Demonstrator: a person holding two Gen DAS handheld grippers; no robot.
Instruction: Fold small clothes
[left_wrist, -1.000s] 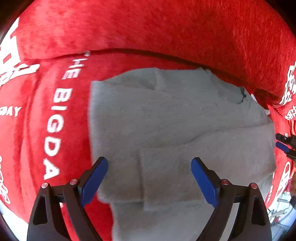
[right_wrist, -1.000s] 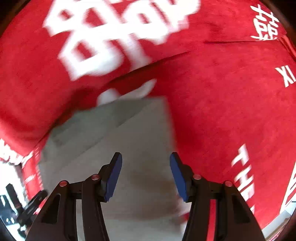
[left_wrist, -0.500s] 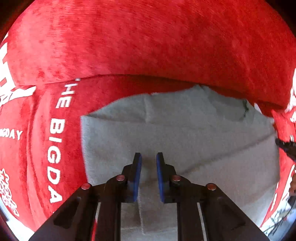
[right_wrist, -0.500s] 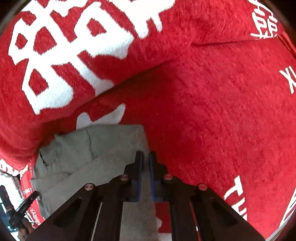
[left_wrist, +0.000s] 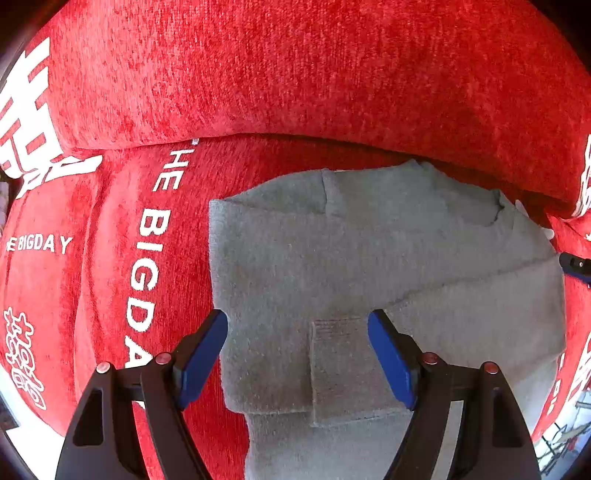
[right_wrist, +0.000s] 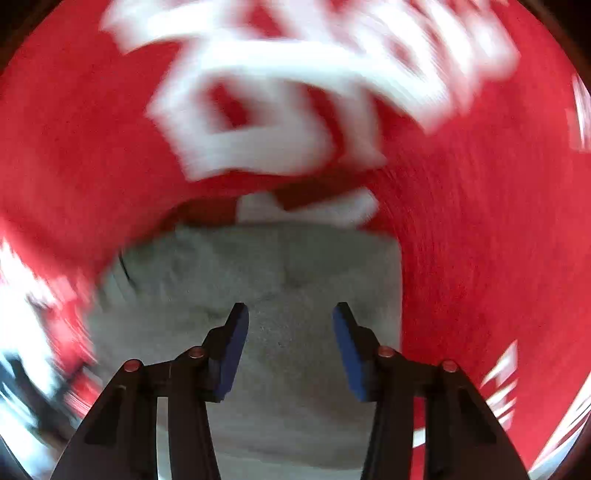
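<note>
- Grey garment (left_wrist: 369, 266) lies partly folded on the red cushion (left_wrist: 295, 74); we judge it soft, light, limp.
- Left claw (left_wrist: 297, 350) and right claw (right_wrist: 290, 343) gape, empty.
- We'd pinch its edge corners.

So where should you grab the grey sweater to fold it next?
Probably the near left corner of the grey sweater. That edge lies flat and free on the red cover, beside the open left hand-held gripper. Come from the left side and pinch the edge.

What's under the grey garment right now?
The grey garment lies on the red printed cover, which shows all around it. Whatever sits beneath the garment's middle is covered.
</note>
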